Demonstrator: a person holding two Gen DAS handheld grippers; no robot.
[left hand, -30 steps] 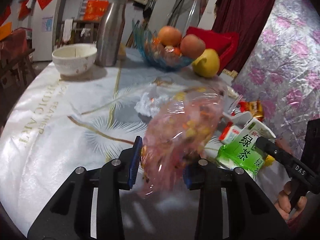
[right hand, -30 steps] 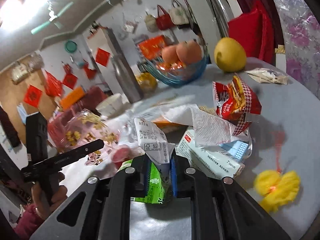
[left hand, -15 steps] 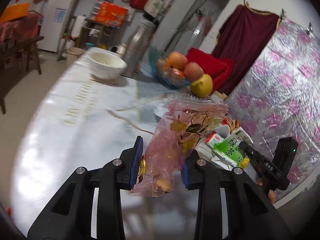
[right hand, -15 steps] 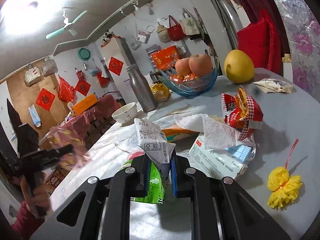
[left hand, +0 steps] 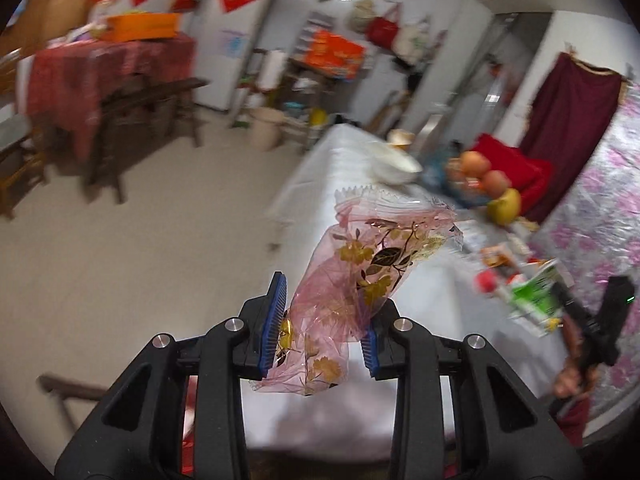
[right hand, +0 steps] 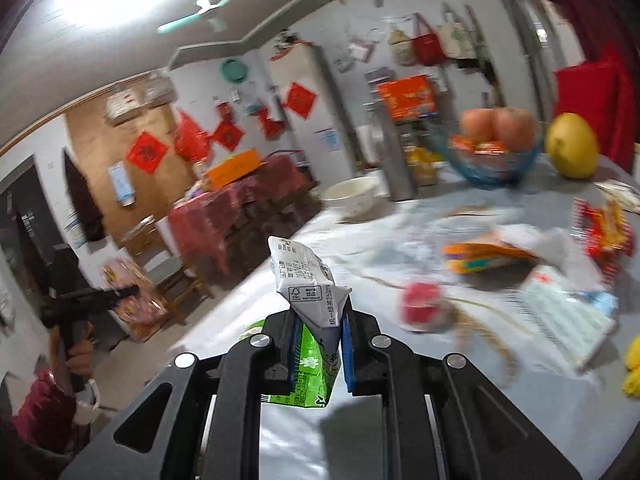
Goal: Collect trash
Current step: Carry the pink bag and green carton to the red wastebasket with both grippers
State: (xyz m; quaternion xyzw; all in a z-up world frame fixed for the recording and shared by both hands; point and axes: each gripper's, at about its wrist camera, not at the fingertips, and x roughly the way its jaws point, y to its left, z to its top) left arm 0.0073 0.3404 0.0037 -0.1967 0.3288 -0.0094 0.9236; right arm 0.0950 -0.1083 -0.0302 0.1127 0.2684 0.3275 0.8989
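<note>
A white bowl [right hand: 352,196], a blue fruit basket [right hand: 494,164] and a yellow fruit [right hand: 572,146] are seen at the far end of the desk [right hand: 460,400]; snack wrappers [right hand: 602,232], a red cap [right hand: 422,306] and a flat white packet [right hand: 568,320] are scattered nearer. The pink flowered bag [left hand: 348,292] is clamped between the pads of the left gripper [left hand: 322,336], off the desk's edge above the floor [left hand: 140,248]. The green tea carton [right hand: 310,312] is pinched in the right gripper [right hand: 320,350], above the desk.
</note>
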